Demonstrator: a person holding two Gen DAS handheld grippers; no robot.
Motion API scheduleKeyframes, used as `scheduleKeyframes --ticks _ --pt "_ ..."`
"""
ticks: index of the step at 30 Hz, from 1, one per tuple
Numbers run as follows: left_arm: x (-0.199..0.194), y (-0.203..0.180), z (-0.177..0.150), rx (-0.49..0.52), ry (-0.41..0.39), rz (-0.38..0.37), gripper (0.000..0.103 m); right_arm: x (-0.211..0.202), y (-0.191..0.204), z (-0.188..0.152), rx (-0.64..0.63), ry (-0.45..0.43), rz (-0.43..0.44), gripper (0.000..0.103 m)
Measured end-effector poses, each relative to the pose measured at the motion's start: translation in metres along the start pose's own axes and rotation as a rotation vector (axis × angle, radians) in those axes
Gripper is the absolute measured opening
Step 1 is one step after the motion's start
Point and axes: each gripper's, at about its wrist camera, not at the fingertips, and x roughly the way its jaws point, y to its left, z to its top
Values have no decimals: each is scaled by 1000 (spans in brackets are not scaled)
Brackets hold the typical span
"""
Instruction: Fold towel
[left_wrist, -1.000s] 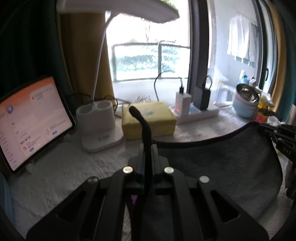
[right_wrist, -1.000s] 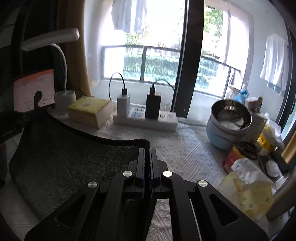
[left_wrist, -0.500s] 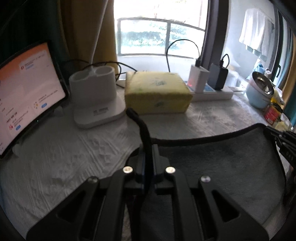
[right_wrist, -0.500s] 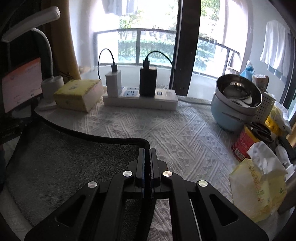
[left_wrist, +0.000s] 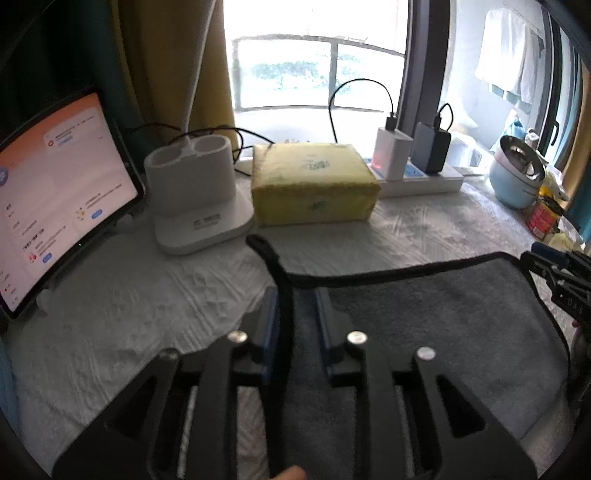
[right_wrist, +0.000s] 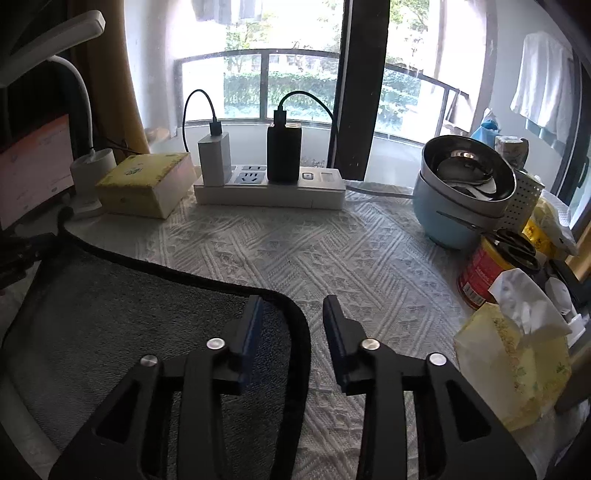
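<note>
towel (right_wrist: 110, 325) on tablecloth (right_wrist: 332, 258), power strip (right_wrist: 269, 190) behind, seemingly clear

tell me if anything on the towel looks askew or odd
One thing: the gray towel's near-left corner loop sticks up off the tablecloth between the open left gripper jaws instead of lying flat.

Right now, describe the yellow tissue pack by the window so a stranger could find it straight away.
Start at the window, then drop to the white power strip on the tablecloth. Immediately left of it lies the yellow tissue pack, with the white lamp base on its other side. It is the only flat, sealed yellow block there.
</note>
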Motion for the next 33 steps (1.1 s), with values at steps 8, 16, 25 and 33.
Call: scheduleKeyframes --ticks 8,16,25,33 --pt "-24 3 -4 -45 -45 -16 96 -25 5 2 -1 -53 -23 49" --pt "-59 -2 -13 -60 -93 -9 96 -56 11 -1 6 -80 -11 60" --pt "-99 -12 -29 -81 -115 -12 96 -92 12 -10 14 -118 -16 69" --pt "-135 -13 -46 -109 -143 -16 96 -120 16 -22 35 -141 -14 70"
